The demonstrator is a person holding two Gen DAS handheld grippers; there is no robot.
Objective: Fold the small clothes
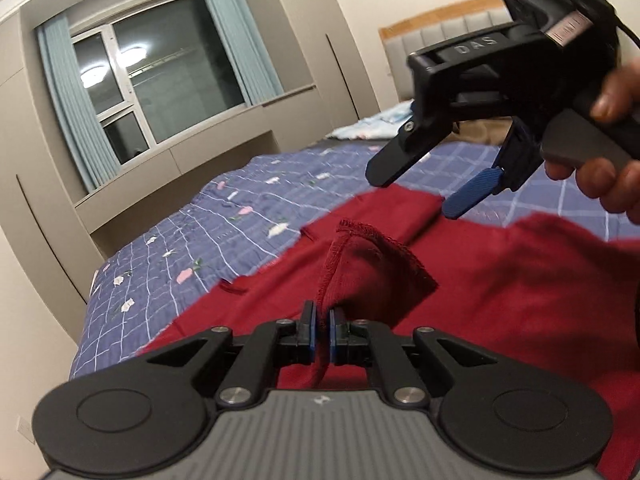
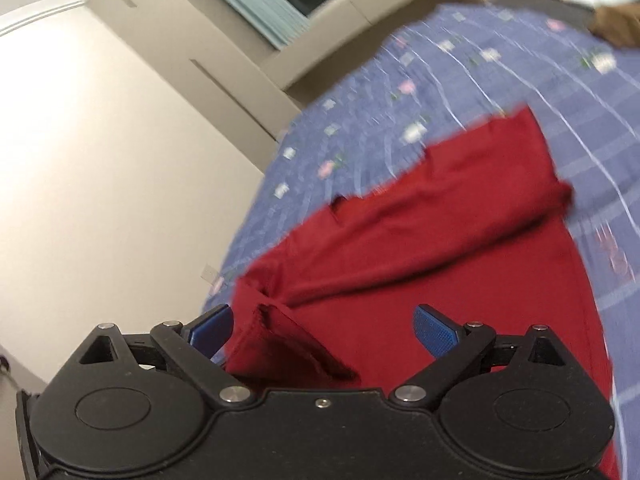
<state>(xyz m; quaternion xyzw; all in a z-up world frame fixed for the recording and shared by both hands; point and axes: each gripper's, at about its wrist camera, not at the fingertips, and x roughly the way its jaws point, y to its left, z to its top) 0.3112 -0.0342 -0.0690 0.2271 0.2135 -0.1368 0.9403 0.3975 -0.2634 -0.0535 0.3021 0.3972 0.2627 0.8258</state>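
On a blue checked bedspread (image 1: 224, 216) lies a dark red garment (image 1: 500, 280), partly folded. The left gripper (image 1: 322, 330) pinches a raised stitched hem, while the right gripper (image 2: 324, 330) hovers above with jaws wide apart. Soft, light and floppy, the cloth looks best gripped at hems or corners.

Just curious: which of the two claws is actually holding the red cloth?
The left claw, pinched shut on the red cloth. The right claw is open, holding nothing.
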